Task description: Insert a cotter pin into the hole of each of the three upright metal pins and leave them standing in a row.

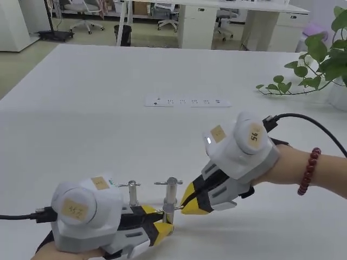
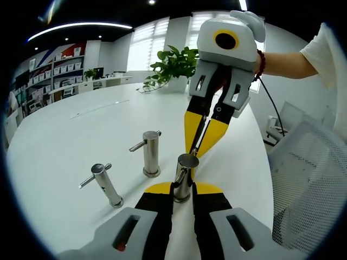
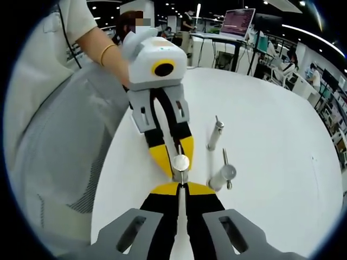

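Note:
Three upright metal pins stand near the front of the white table (image 1: 162, 70). Two of them, one (image 2: 105, 184) and another (image 2: 150, 154), each have a cotter pin through the top. They also show in the head view (image 1: 133, 192) (image 1: 171, 189). My left gripper (image 2: 183, 189) is shut on the base of the third pin (image 2: 184, 174). My right gripper (image 3: 181, 187) is shut on a thin cotter pin (image 3: 179, 174), whose tip is at the head of that third pin (image 3: 180, 162). Whether it is in the hole is hidden.
A white power strip (image 1: 187, 101) lies mid-table. A potted plant (image 1: 320, 59) stands at the right edge. Office chairs and desks fill the room behind. A cable (image 1: 312, 127) trails from my right gripper.

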Tool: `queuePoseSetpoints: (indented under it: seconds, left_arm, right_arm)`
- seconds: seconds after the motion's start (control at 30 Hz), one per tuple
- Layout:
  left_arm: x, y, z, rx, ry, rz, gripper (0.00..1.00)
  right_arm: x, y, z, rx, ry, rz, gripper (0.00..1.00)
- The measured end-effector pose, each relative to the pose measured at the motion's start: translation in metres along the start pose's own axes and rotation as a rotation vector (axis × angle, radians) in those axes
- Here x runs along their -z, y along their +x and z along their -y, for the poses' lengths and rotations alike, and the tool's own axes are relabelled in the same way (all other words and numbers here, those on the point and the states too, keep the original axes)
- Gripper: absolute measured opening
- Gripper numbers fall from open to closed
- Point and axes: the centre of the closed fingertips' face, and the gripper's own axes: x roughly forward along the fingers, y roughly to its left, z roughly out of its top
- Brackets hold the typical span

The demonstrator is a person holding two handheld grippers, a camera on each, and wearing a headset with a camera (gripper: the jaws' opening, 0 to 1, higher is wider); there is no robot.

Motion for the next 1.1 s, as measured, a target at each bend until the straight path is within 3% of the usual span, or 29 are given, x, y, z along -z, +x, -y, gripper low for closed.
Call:
queuePoseSetpoints:
  seconds: [0.73, 0.83, 1.1]
  left_arm:
    - [0.0, 0.0, 0.0, 0.006, 0.01, -0.007, 0.11]
    - [0.0, 0.001, 0.0, 0.004, 0.002, -0.016, 0.12]
    - [-0.002, -0.001, -0.007, -0.012, 0.012, -0.017, 0.23]
  right_arm:
    - [-0.007, 0.007, -0.001, 0.002, 0.038, 0.001, 0.05]
    - [-0.011, 0.007, -0.002, -0.007, 0.091, 0.025, 0.11]
    - [-0.015, 0.009, 0.001, 0.016, 0.089, 0.05, 0.21]
